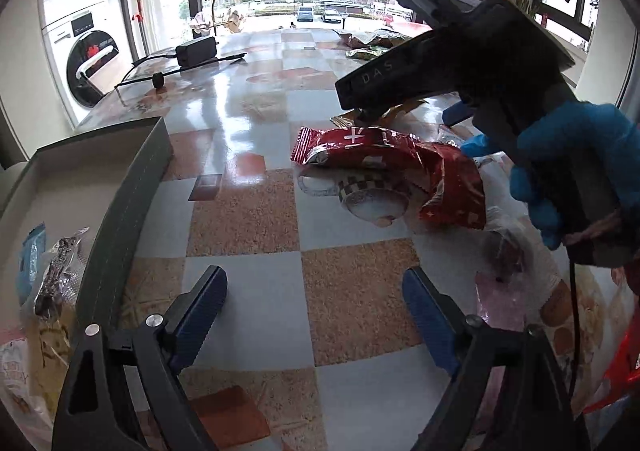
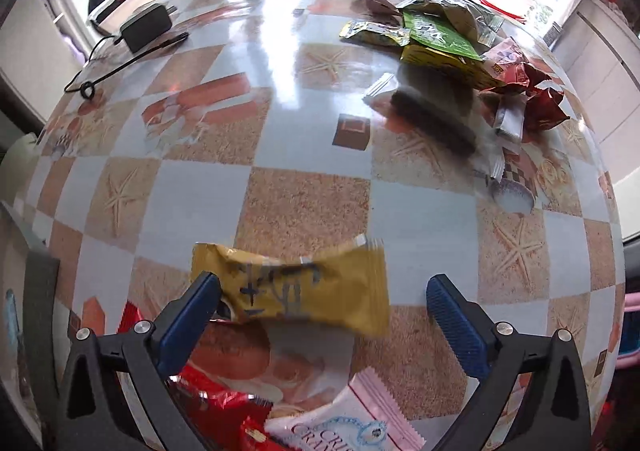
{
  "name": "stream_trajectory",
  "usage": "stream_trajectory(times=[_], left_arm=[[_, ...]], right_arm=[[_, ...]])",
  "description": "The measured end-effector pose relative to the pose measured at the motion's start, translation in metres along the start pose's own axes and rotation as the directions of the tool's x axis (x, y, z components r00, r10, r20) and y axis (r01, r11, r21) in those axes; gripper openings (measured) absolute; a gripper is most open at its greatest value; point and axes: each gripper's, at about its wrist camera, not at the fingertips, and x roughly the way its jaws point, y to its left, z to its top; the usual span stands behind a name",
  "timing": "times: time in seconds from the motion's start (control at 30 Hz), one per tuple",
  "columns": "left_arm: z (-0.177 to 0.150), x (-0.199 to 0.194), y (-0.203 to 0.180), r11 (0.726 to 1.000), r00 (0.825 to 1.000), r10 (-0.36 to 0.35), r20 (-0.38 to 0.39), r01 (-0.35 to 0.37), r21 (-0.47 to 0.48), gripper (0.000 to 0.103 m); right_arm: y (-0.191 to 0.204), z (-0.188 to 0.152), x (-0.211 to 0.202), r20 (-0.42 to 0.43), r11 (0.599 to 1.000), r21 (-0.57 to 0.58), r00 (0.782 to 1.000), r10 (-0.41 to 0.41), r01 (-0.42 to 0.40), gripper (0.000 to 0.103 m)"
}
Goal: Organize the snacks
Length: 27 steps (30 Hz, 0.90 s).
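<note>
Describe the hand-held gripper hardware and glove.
Both hand-held grippers, left and right, have black angular frames, silver screws and blue ribbed finger pads. The right unit's body reads "DAS", trails a black cable, and is held by a blue-gloved hand.

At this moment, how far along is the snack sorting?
Partly done. A few packets already lie in the grey box. The right gripper is open around a blurred yellow snack packet, not clamped on it; the left gripper is open with nothing in it. Still left: the red packets and the far pile of green and yellow bags.
</note>
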Motion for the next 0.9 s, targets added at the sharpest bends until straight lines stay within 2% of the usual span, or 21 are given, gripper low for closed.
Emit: stream_trajectory(times=[0.27, 0.47, 0.6, 0.9], left_arm=[[0.001, 0.004, -0.004, 1.0, 1.0, 0.014, -0.004, -0.014, 0.01, 0.091], [0.002, 0.003, -0.005, 1.0, 1.0, 0.016, -0.004, -0.016, 0.01, 0.092], [0.002, 0.003, -0.004, 1.0, 1.0, 0.016, -0.004, -0.016, 0.01, 0.092], [0.002, 0.003, -0.005, 1.0, 1.0, 0.016, -0.005, -0.016, 0.01, 0.092]], right_arm=[[0.001, -0.055, -0.019, 0.052, 0.996, -0.087, 0.998, 0.035, -0.03, 0.103], [0.002, -0.081, -0.027, 0.154, 0.99, -0.134, 0.986, 0.062, -0.041, 0.103], [0.001, -0.083, -0.026, 0.218, 0.989, -0.139, 0.973, 0.072, -0.043, 0.103], [0.002, -0.082, -0.026, 0.227, 0.989, -0.139, 0.971, 0.074, -0.043, 0.103]])
